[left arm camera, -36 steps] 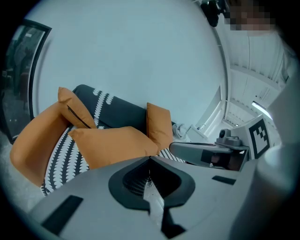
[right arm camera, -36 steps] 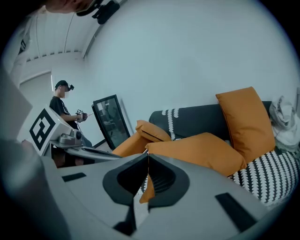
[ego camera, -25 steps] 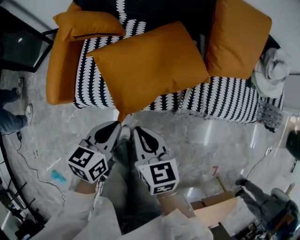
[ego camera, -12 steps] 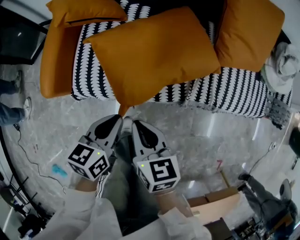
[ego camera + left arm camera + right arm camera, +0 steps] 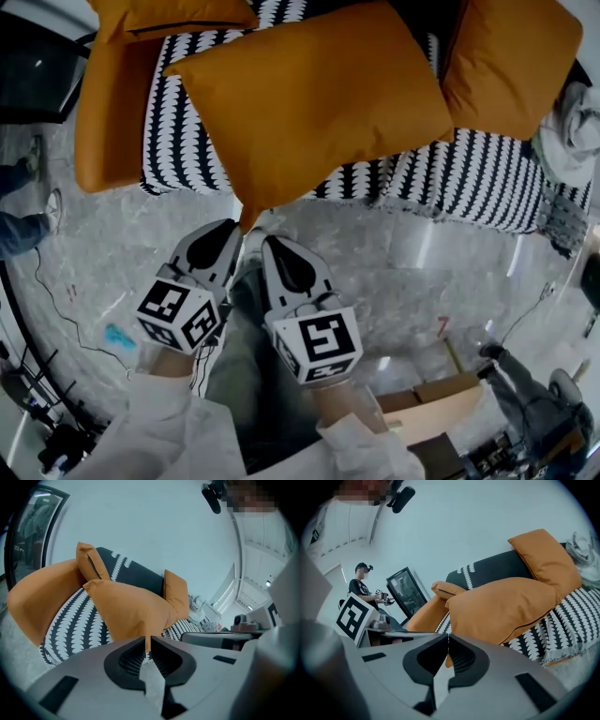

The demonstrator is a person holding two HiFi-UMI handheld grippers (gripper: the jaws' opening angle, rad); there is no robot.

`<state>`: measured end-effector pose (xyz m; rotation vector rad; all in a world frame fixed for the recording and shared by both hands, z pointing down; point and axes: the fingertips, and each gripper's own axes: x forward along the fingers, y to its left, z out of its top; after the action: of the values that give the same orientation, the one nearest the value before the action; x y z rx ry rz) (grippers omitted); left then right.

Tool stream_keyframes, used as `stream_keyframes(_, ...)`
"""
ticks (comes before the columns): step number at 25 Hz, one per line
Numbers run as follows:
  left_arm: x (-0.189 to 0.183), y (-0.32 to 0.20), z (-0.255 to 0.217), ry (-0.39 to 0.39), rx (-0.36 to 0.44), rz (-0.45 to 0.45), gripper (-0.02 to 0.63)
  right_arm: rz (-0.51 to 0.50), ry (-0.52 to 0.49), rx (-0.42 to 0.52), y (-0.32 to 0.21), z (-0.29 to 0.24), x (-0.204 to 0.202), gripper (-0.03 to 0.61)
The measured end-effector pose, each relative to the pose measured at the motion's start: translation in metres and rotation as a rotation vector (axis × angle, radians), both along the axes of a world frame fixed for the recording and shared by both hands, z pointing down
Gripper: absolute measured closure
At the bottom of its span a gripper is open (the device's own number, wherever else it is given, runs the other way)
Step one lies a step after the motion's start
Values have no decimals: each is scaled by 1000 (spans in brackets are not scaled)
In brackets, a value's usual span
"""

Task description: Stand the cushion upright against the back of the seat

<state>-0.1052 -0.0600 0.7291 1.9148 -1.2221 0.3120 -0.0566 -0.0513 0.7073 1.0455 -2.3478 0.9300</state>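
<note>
A big orange cushion [image 5: 309,103] lies tilted across the black-and-white patterned seat [image 5: 178,122], and its near corner hangs past the front edge. The dark seat back [image 5: 140,576] rises behind it. My left gripper [image 5: 234,228] is shut on that corner, and a thin orange strip runs down between its pads [image 5: 147,641]. My right gripper [image 5: 266,241] sits right beside it with its jaws together. A sliver of orange shows between them [image 5: 448,641], and the cushion [image 5: 506,606] bulges just beyond.
A second orange cushion [image 5: 511,56] leans at the right of the seat and a third [image 5: 178,14] lies on the orange armrest [image 5: 103,103]. Grey cloth [image 5: 577,112] sits at the far right. A cardboard box [image 5: 441,398] and cables are on the marble floor. A person [image 5: 363,585] stands nearby.
Both grippers have sunk a little, still side by side at the cushion's near corner. The sofa and cushion now fill more of the top of the head view.
</note>
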Motion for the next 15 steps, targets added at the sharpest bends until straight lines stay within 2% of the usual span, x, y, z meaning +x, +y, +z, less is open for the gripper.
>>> stream_keyframes(5, 1, -3, 14, -12, -25, 12, 517, 5, -4, -22, 0, 10, 0, 566)
stream_keyframes(15, 7, 5, 39, -35, -68, 31, 408, 2, -10, -44, 2, 18, 1, 566)
